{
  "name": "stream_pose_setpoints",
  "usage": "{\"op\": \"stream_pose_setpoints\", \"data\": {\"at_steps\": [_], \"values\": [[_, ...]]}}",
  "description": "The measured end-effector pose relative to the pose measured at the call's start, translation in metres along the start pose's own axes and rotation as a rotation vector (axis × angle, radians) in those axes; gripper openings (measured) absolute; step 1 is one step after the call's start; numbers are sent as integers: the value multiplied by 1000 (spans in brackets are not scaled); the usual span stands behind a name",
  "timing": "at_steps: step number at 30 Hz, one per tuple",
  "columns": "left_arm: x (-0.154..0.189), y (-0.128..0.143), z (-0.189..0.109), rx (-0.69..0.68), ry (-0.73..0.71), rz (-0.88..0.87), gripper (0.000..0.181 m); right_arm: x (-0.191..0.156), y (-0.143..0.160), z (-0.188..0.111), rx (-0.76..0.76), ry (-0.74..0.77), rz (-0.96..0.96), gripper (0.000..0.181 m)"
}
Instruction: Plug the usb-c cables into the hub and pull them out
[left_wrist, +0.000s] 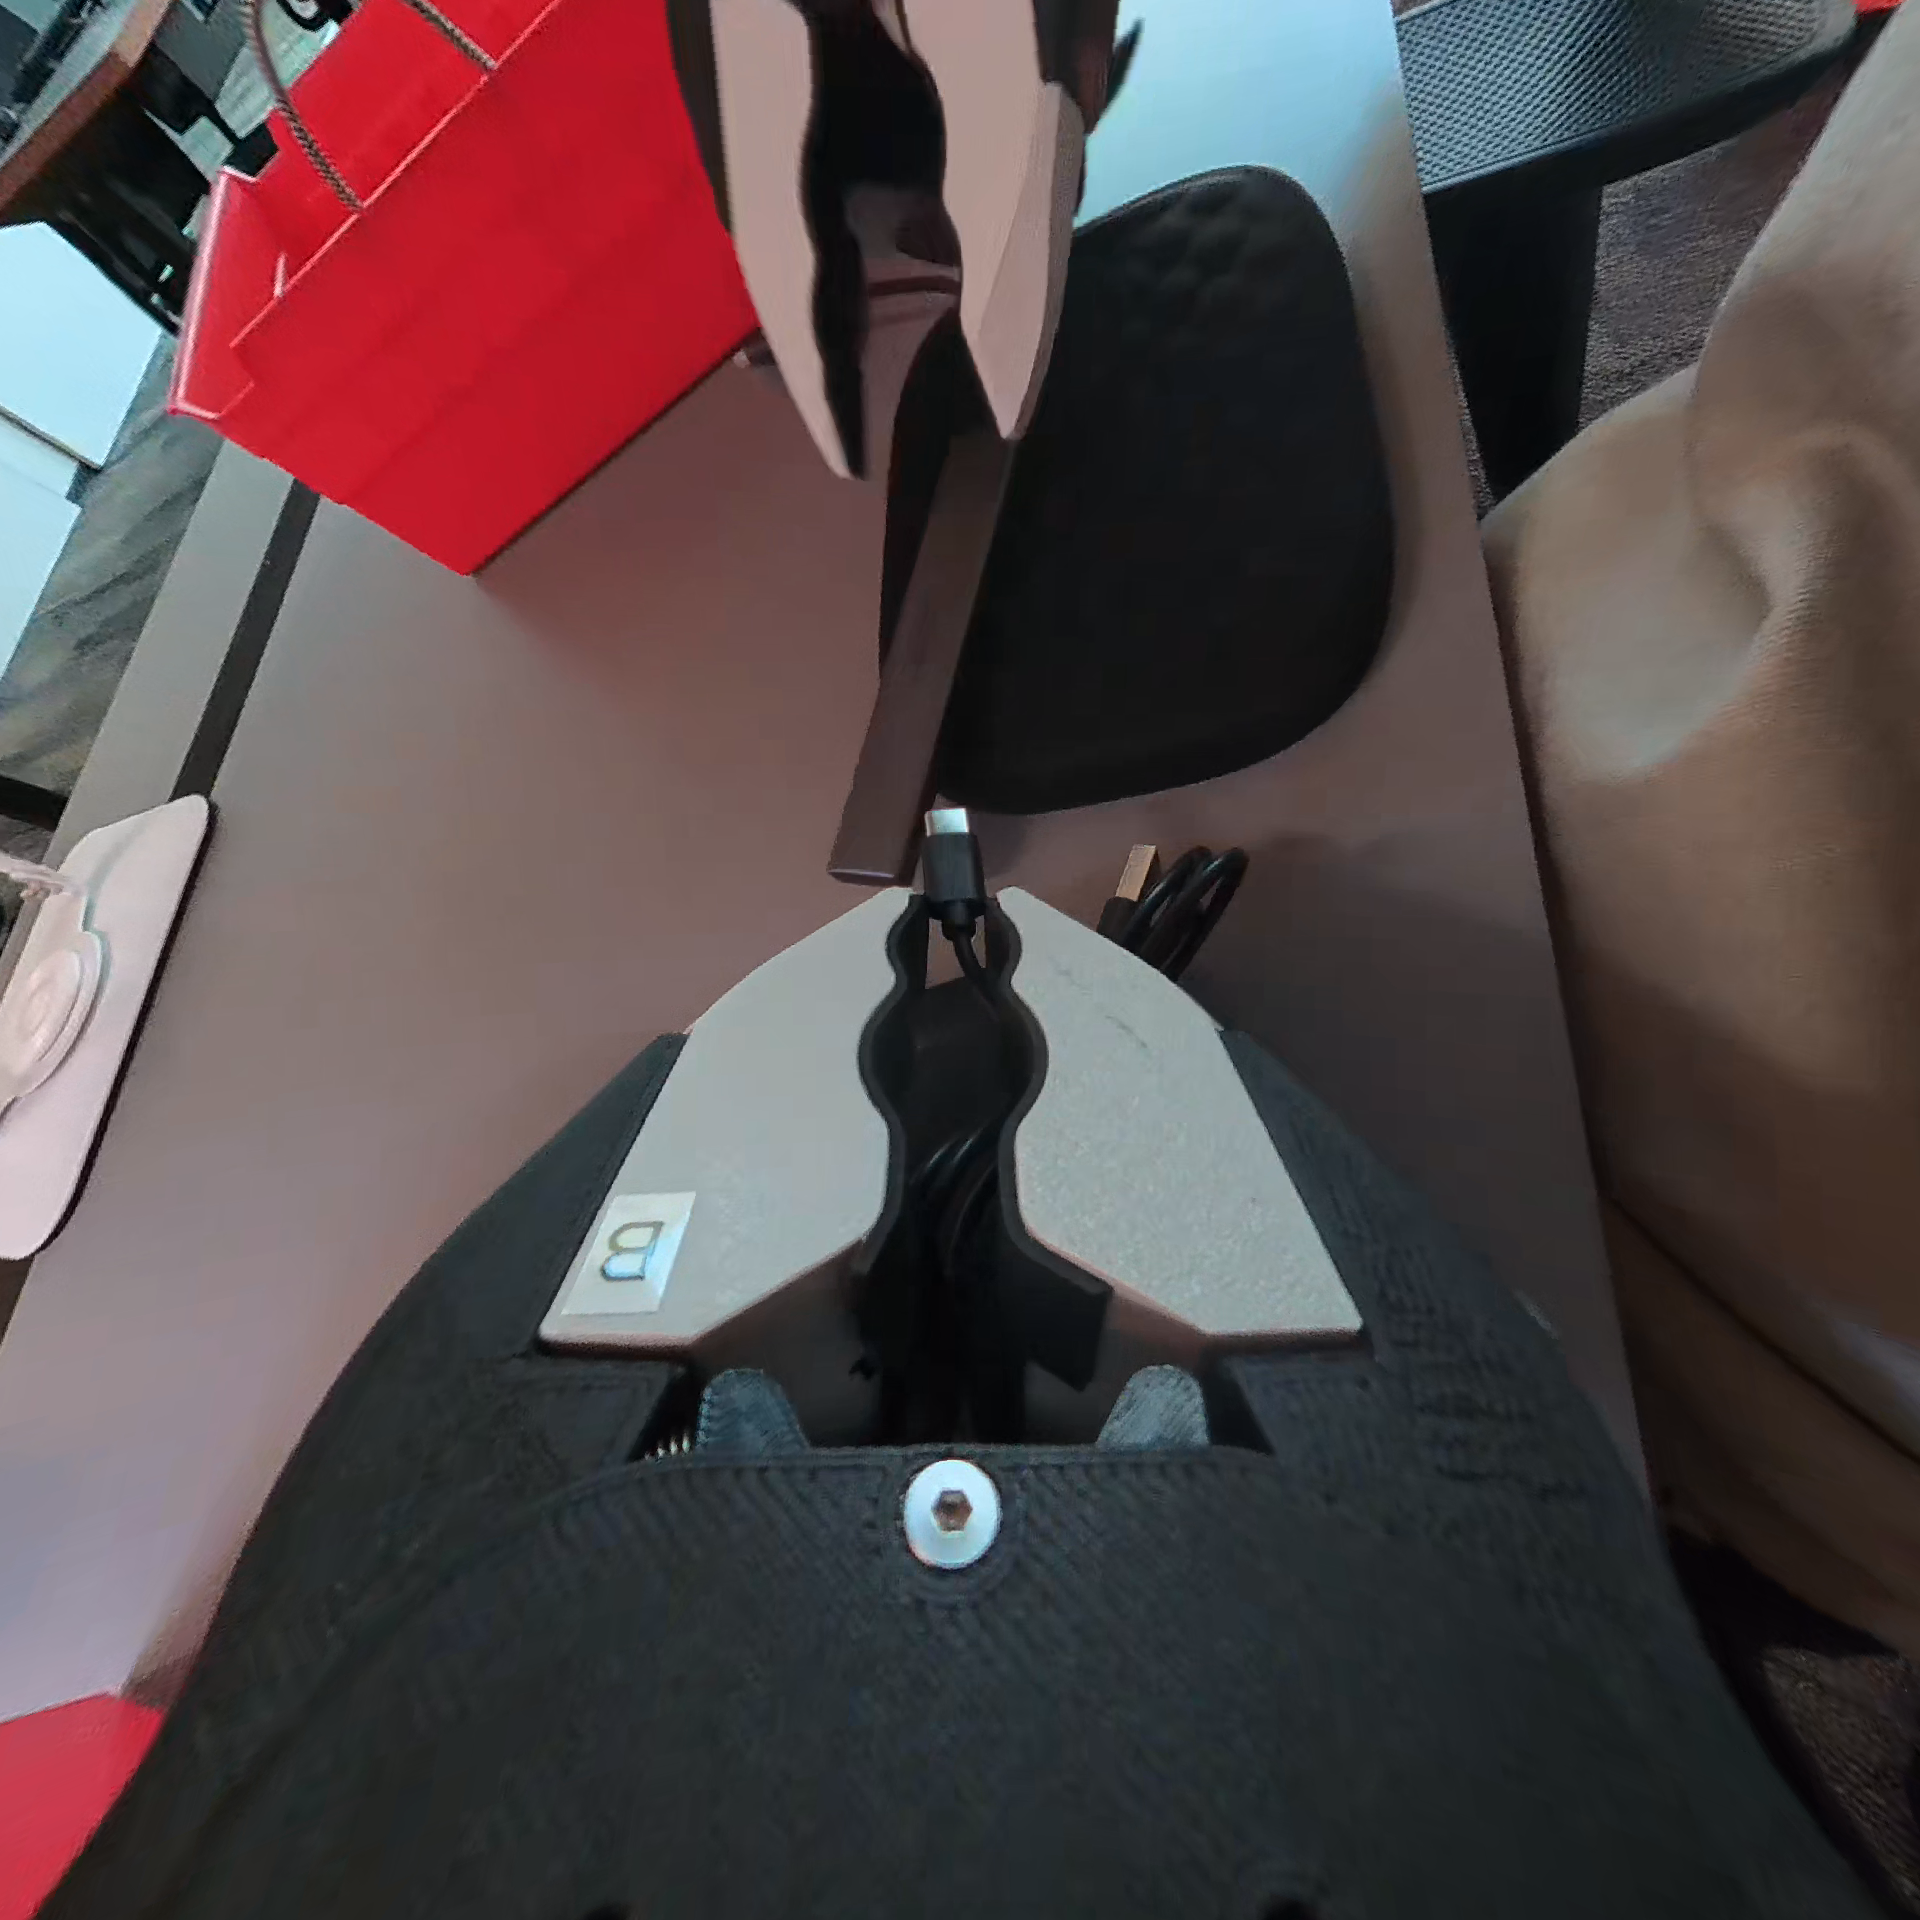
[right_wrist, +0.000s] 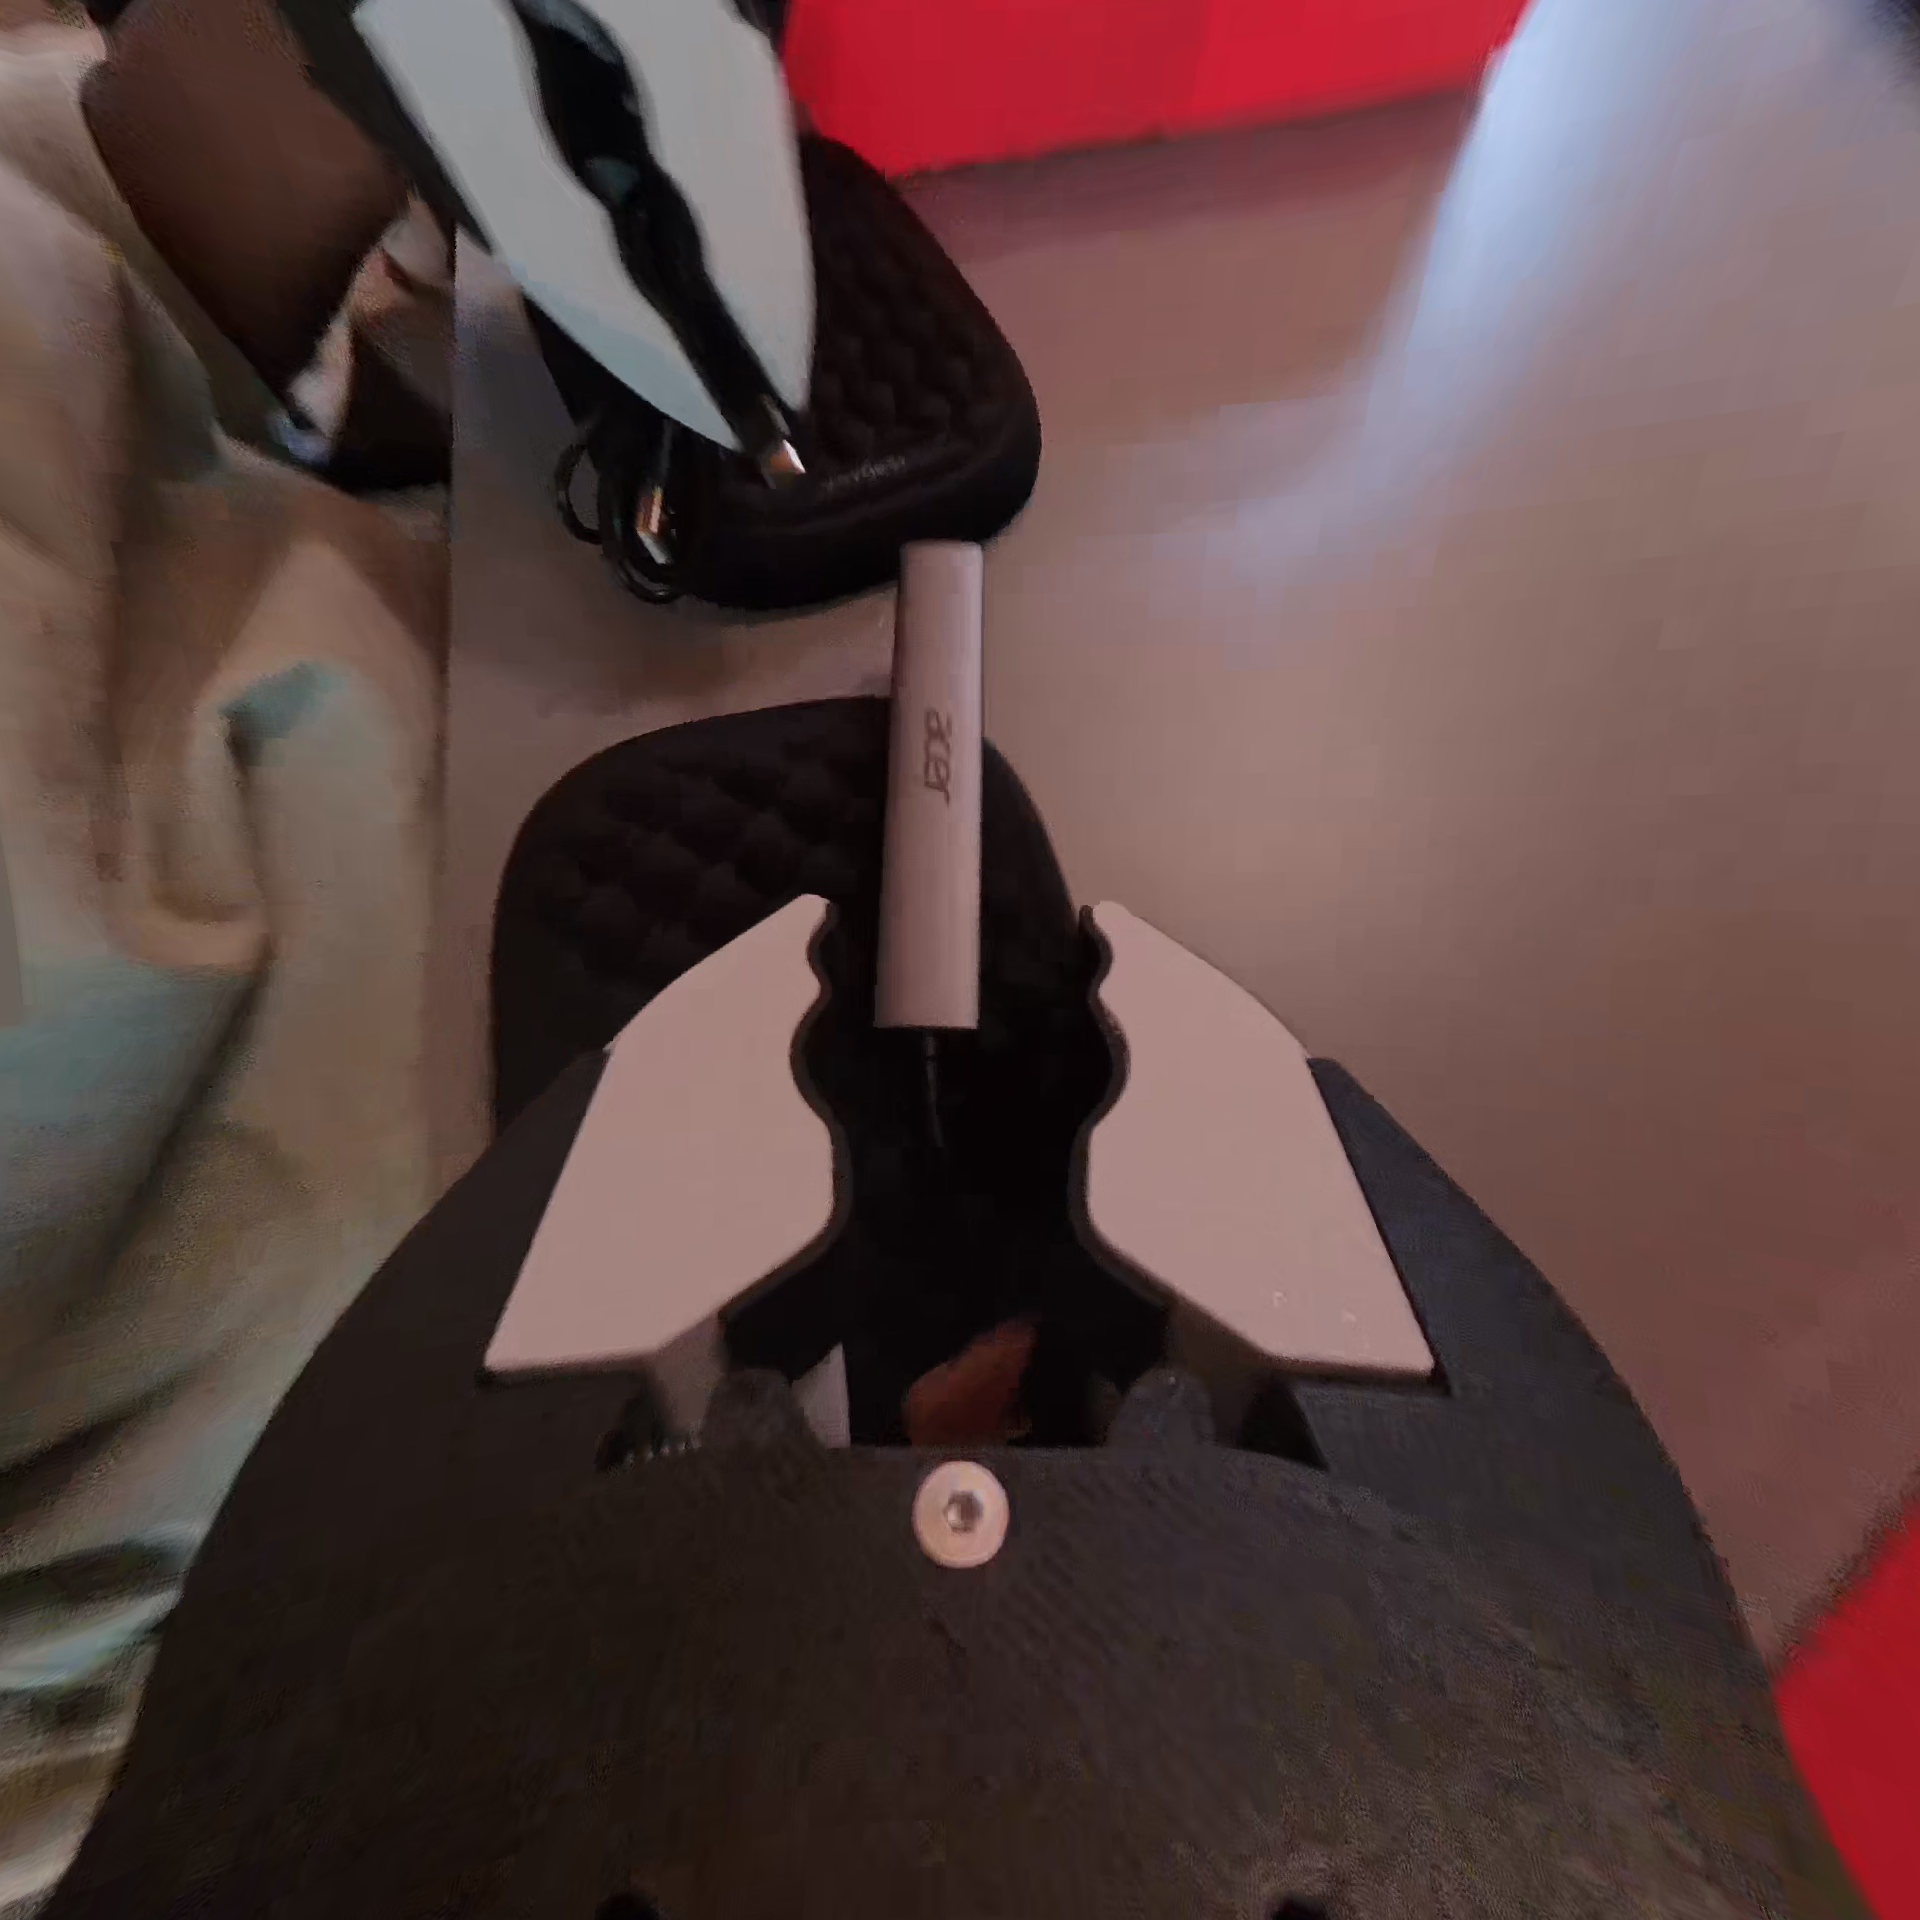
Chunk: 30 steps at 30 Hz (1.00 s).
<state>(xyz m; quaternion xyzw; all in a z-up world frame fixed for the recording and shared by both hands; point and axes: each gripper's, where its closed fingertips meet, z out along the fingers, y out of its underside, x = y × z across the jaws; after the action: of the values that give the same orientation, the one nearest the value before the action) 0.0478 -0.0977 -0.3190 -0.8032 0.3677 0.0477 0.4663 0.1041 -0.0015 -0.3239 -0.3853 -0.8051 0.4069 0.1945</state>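
The left gripper (left_wrist: 951, 904) is clenched on the black cable plug (left_wrist: 954, 862), whose metal tip sits just beside the hub's (left_wrist: 914, 665) near end. The right gripper (right_wrist: 956, 914) is spread, the hub (right_wrist: 930, 790) lying between its fingers, pointing straight ahead.

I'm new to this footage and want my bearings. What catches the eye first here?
The bright red bag at the table's far left stands out first. At centre, the left gripper pinches a black usb-c cable by its plug, close beside the end of the slim grey hub. The right gripper is open around the hub's other end, above a black quilted pouch.
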Motion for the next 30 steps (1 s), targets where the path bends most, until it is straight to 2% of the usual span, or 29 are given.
{"op": "stream_pose_setpoints", "data": {"at_steps": [3,5,7,13,15,25,30], "values": [[3,1,1,-7,8,16,9,-18,-15,-8,34,144,-468,41],[3,0,0,2,3,19,9,-22,-9,-5,-57,239,-684,43],[3,-2,-2,24,3,14,9,-17,6,2,-171,273,-753,48],[4,-3,-5,34,-8,24,9,-7,6,12,-242,293,-877,43],[3,-2,-5,39,-14,23,9,-8,13,17,-264,276,-893,34],[5,-4,0,65,-12,20,9,-7,16,20,-250,276,-715,20],[0,-7,-9,31,-58,11,9,-1,-9,8,-136,237,-525,9]]}}
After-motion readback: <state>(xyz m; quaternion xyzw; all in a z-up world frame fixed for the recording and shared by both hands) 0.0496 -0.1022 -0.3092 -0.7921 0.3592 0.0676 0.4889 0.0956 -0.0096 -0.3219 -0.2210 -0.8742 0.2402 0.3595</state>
